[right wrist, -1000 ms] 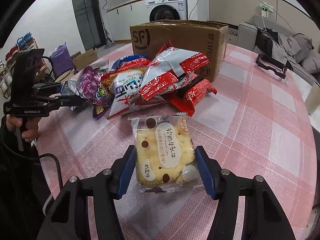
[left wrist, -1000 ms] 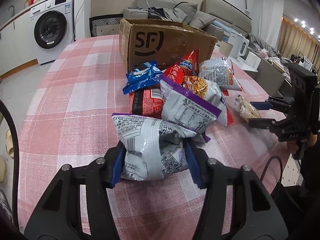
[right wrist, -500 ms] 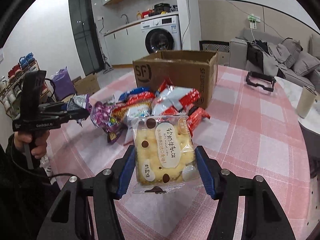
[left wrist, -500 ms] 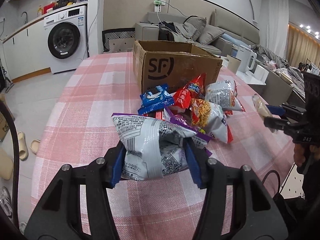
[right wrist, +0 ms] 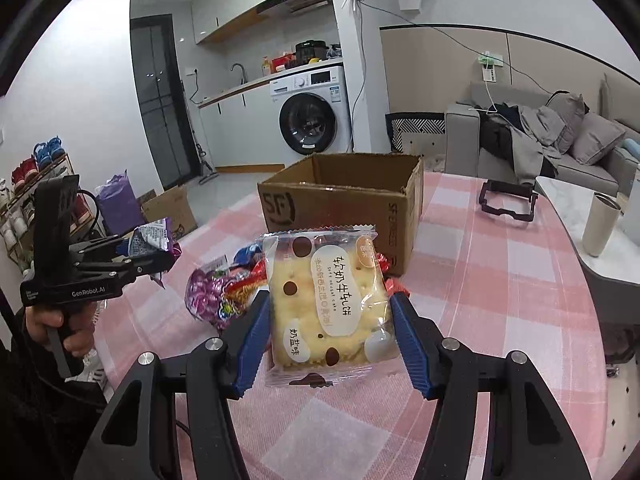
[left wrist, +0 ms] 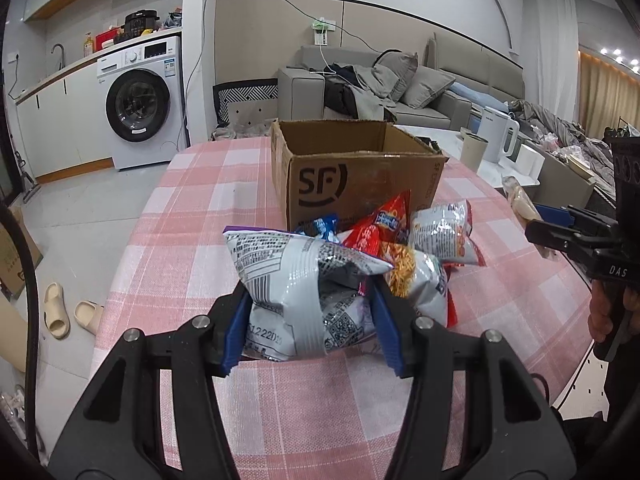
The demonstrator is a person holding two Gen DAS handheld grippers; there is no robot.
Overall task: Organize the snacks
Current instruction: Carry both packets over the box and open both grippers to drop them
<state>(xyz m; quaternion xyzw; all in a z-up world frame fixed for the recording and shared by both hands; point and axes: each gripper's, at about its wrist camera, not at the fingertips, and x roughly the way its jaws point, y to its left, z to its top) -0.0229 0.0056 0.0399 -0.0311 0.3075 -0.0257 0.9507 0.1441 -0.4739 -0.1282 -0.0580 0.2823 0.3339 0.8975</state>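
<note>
My left gripper [left wrist: 310, 320] is shut on a silver and purple snack bag [left wrist: 296, 280] and holds it above the table. My right gripper [right wrist: 328, 328] is shut on a clear pack of yellow nougat biscuits [right wrist: 328, 304], also held in the air. An open cardboard SF box [left wrist: 356, 172] stands on the pink checked tablecloth [left wrist: 192, 240] beyond a pile of snack bags [left wrist: 416, 248]. The box [right wrist: 344, 204] and pile [right wrist: 224, 292] also show in the right wrist view, as does the left gripper [right wrist: 160, 248].
A black frame [right wrist: 506, 202] lies on the table right of the box. A cup [right wrist: 600, 224] and a kettle [left wrist: 496, 140] stand on a side table to the right. A washing machine [left wrist: 140, 104] and a sofa [left wrist: 380, 88] are behind.
Both grippers have risen with their packs, so the pile and box now look lower and farther. The inside of the box has come into view.
</note>
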